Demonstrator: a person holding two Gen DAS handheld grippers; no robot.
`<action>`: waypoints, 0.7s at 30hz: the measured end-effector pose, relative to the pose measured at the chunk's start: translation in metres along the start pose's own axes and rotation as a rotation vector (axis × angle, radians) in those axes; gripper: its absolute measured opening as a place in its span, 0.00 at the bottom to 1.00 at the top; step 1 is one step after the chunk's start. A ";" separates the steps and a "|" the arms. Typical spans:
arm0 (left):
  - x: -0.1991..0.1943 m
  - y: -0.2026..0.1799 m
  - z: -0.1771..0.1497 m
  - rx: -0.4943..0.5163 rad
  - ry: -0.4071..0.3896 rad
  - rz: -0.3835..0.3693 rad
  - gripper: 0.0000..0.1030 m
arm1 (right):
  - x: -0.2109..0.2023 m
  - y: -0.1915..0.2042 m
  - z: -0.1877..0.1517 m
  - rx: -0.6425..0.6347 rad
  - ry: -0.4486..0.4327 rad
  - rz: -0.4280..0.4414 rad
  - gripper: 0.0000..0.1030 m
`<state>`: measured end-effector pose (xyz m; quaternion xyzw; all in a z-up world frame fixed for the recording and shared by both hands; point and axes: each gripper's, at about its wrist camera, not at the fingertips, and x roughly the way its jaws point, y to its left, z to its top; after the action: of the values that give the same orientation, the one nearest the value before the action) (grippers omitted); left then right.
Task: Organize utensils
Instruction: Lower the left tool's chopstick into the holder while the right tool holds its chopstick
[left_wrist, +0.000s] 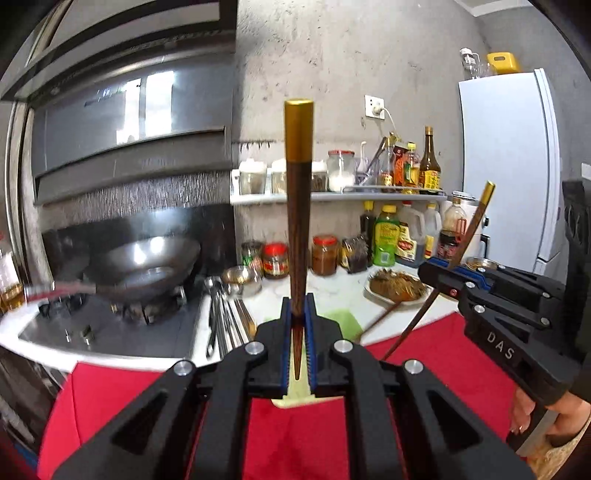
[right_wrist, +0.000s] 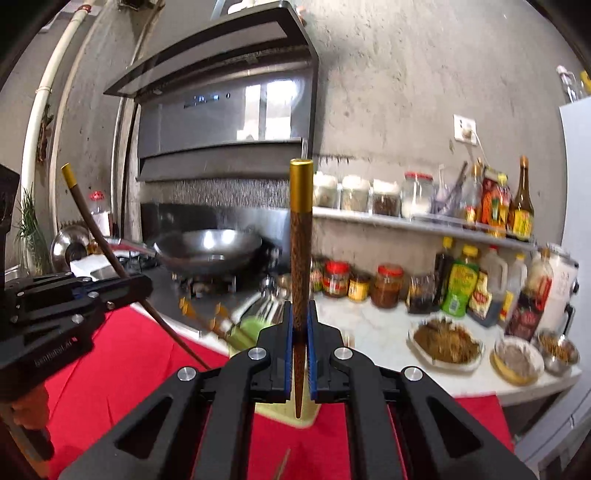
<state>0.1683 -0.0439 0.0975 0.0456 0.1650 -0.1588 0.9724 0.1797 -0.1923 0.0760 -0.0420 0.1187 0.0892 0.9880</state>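
We hold one chopstick per tongs: left tongs (left_wrist: 299, 332) pinch left chopstick (left_wrist: 298, 206) near tip, right tongs (right_wrist: 300, 339) likewise right chopstick (right_wrist: 301, 236). Light, stiff, smooth wood; tapered end slips, grip higher.

Both wrist cameras sit low over the red cloth (left_wrist: 110, 387), facing the grey wall. Left view: wok (left_wrist: 144, 266) at 10 o'clock, fridge (left_wrist: 509, 166) at 2. Right view: wok (right_wrist: 207, 247) near 11, further left. Shared: range hood (right_wrist: 221, 110), spice shelf (left_wrist: 332, 197), counter.
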 end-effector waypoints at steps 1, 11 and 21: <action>0.007 0.000 0.006 0.002 -0.001 -0.001 0.06 | 0.007 -0.002 0.007 0.003 -0.008 -0.001 0.06; 0.076 0.001 0.007 -0.005 0.077 -0.037 0.06 | 0.061 -0.009 0.012 0.015 0.021 0.006 0.07; 0.097 0.012 -0.002 -0.028 0.110 -0.038 0.06 | 0.067 -0.013 0.028 0.027 -0.051 0.012 0.07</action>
<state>0.2587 -0.0611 0.0633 0.0373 0.2215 -0.1723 0.9591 0.2525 -0.1914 0.0882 -0.0255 0.0948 0.0947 0.9907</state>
